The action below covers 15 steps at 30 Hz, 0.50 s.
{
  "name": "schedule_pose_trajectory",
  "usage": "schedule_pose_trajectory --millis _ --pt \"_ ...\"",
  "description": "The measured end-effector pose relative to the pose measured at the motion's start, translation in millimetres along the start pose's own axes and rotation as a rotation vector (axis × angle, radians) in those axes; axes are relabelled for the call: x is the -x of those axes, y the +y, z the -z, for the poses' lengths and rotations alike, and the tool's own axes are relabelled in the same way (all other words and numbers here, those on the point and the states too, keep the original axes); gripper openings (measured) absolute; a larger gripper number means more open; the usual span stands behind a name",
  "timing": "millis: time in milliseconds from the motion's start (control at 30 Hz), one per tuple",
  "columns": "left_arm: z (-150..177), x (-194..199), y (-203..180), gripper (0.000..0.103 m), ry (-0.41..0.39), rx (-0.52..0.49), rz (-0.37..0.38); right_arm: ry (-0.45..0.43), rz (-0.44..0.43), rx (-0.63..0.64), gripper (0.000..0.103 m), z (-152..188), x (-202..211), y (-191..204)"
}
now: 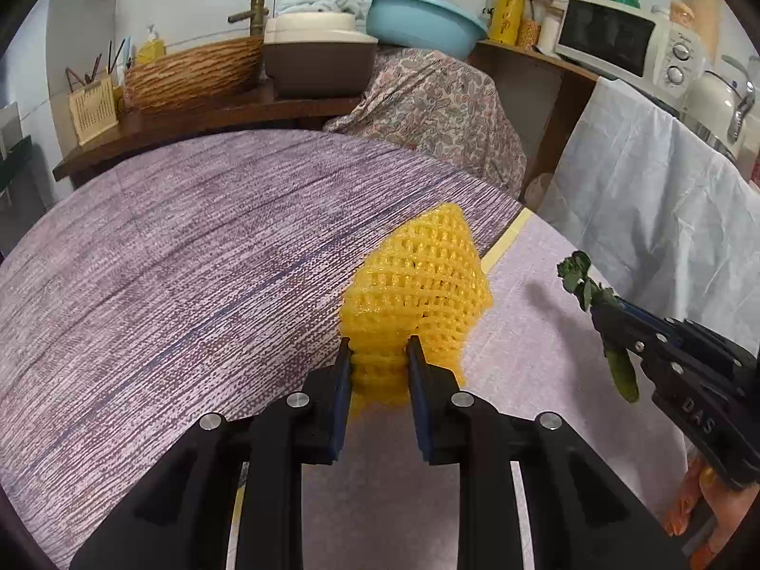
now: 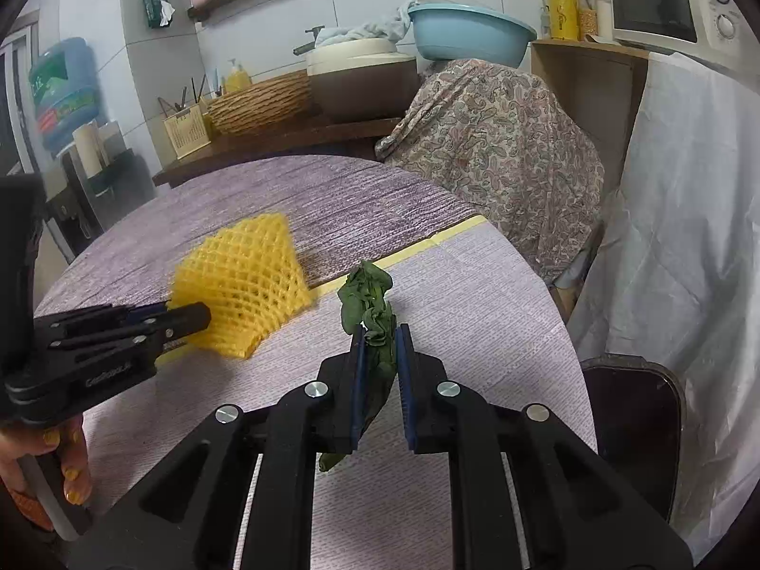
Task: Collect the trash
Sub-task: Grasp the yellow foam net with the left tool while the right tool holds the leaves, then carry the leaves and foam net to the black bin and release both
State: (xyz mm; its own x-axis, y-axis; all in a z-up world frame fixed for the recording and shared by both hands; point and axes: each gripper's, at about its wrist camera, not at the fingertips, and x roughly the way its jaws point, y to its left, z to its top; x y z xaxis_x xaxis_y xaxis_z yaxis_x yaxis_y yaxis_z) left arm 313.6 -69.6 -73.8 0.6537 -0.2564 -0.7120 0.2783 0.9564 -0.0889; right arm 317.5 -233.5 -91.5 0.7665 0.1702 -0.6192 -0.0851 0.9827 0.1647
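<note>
My left gripper [image 1: 380, 349] is shut on a yellow foam fruit net [image 1: 422, 285] and holds it above the round table [image 1: 190, 247]. The net also shows in the right wrist view [image 2: 242, 285], at the tip of the left gripper [image 2: 202, 316]. My right gripper [image 2: 380, 332] is shut on a wilted green leaf [image 2: 373, 313], lifted above the table [image 2: 475, 294]. In the left wrist view the right gripper [image 1: 601, 313] is at the right edge with the leaf [image 1: 582, 280] sticking out of it.
A purple-grey cloth covers the table, with a yellow tape strip [image 2: 427, 242] across it. Behind are a paisley-covered object [image 2: 494, 142], a wooden counter with a basket [image 1: 190, 71], a blue basin [image 1: 422, 23] and a microwave [image 1: 622, 42]. A dark bin [image 2: 631, 408] stands at the right.
</note>
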Motion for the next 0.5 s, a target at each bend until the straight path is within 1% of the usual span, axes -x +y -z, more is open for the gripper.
schedule_pose_trajectory --millis 167,300,400,500 --pt "5 27 -1 0.022 -0.051 0.024 0.046 -0.018 -0.015 0.003 0.014 2 8 2" --pt "6 50 -6 0.022 -0.098 0.029 0.082 -0.039 -0.031 0.019 0.014 1 23 5" --pt "8 63 -13 0.022 -0.125 0.025 0.101 -0.062 -0.045 0.015 0.014 3 39 2" --pt "12 71 -24 0.022 -0.134 0.020 0.138 -0.092 -0.045 0.012 0.014 5 58 -6"
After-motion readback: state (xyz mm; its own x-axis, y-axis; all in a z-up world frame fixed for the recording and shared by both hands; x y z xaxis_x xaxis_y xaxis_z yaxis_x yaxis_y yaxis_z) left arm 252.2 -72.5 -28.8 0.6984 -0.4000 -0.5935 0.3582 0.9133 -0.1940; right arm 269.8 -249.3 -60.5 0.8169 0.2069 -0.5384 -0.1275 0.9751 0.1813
